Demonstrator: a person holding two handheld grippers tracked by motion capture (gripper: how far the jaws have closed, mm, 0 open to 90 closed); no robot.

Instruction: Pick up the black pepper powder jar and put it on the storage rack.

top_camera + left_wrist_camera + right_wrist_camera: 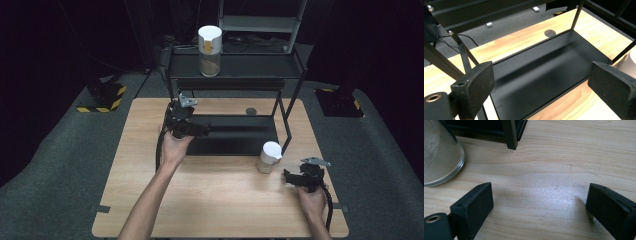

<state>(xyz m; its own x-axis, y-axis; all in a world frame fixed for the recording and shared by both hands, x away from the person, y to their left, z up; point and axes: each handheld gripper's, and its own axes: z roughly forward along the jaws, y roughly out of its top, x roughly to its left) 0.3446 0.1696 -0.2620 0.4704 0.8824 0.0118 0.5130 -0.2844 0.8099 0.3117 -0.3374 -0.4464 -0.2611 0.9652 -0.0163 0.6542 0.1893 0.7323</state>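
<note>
Near the tabletop's right front edge, beside the jar: right gripper open and empty, left gripper likewise; risks toppling jar through off-centre approach.

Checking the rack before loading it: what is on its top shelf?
One jar with a white lid stands on the top shelf, left of middle. Its contents look sandy; the shelf's far edge is too dark to tell.

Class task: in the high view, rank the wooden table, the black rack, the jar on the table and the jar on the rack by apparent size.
1. wooden table
2. black rack
3. jar on the rack
4. jar on the table; it looks slightly smaller, though the steep viewing angle makes that unsure.
</note>
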